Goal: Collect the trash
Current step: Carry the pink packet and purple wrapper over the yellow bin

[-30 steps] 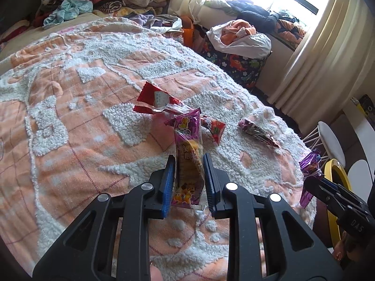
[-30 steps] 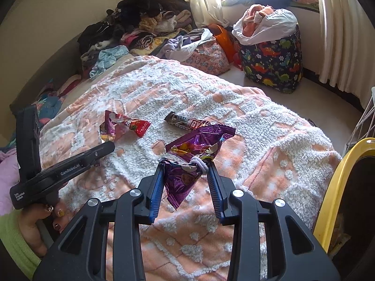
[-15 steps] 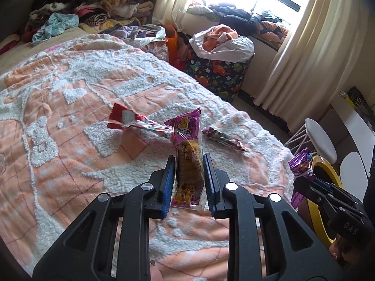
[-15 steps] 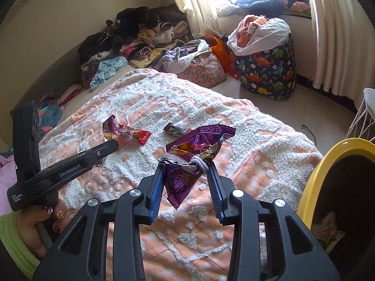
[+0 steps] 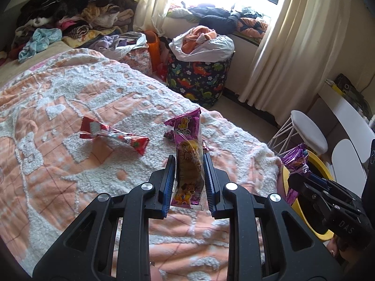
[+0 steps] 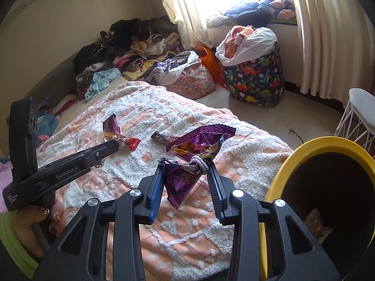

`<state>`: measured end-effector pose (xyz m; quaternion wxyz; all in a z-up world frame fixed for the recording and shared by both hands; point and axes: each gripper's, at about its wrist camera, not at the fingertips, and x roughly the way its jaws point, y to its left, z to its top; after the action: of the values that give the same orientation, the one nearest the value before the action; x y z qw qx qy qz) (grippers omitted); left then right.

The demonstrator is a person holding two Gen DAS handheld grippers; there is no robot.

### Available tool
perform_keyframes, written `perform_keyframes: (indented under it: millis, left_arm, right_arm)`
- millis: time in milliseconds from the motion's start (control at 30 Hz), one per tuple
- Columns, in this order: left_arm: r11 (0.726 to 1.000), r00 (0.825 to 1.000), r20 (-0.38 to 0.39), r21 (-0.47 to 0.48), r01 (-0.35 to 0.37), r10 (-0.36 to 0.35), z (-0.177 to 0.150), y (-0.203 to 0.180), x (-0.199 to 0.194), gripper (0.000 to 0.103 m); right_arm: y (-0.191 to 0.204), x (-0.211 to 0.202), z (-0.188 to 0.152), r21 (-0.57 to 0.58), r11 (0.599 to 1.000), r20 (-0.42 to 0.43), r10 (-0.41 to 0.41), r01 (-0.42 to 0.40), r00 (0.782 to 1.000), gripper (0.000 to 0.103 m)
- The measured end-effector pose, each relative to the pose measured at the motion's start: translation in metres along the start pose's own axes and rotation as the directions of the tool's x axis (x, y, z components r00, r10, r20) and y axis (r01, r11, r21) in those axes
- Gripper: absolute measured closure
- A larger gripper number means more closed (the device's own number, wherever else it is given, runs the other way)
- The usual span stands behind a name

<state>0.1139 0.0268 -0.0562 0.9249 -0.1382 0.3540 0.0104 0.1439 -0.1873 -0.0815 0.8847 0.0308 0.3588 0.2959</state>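
Note:
My left gripper (image 5: 189, 157) is shut on a pink snack wrapper (image 5: 187, 126) that stands upright above the orange and white bedspread (image 5: 70, 107). On the bed behind it lie a red wrapper (image 5: 112, 135) and a dark bar wrapper (image 6: 164, 137). My right gripper (image 6: 186, 165) is shut on a crumpled purple wrapper (image 6: 201, 140) with a grey hair tie around it. It hovers over the bed's corner, left of a yellow-rimmed bin (image 6: 328, 140). The right wrist view shows the left gripper (image 6: 114, 144) at the left, held by a hand.
The dark bin holds a pale wrapper (image 6: 316, 222). Beyond the bed's foot stand a dinosaur-print laundry basket (image 6: 255, 79), a floral bag (image 6: 192, 79) and a white wire stool (image 6: 361, 107). Clothes are piled at the far wall (image 6: 131, 46). Curtains hang by the window.
Both grippers have risen and drawn back from the bed with their wrappers still held. The yellow bin now fills more of the right wrist view.

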Motion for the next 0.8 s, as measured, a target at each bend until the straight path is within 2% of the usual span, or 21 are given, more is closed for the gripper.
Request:
perform_keyframes:
  millis: [800]
  left_arm:
    - [0.988, 0.996, -0.016, 0.131, 0.087, -0.085, -0.006, -0.065, -0.003, 0.085]
  right_arm:
    - [-0.046, -0.05, -0.015, 0.095, 0.993, 0.073, -0.079, 0.072, 0.994, 0.069]
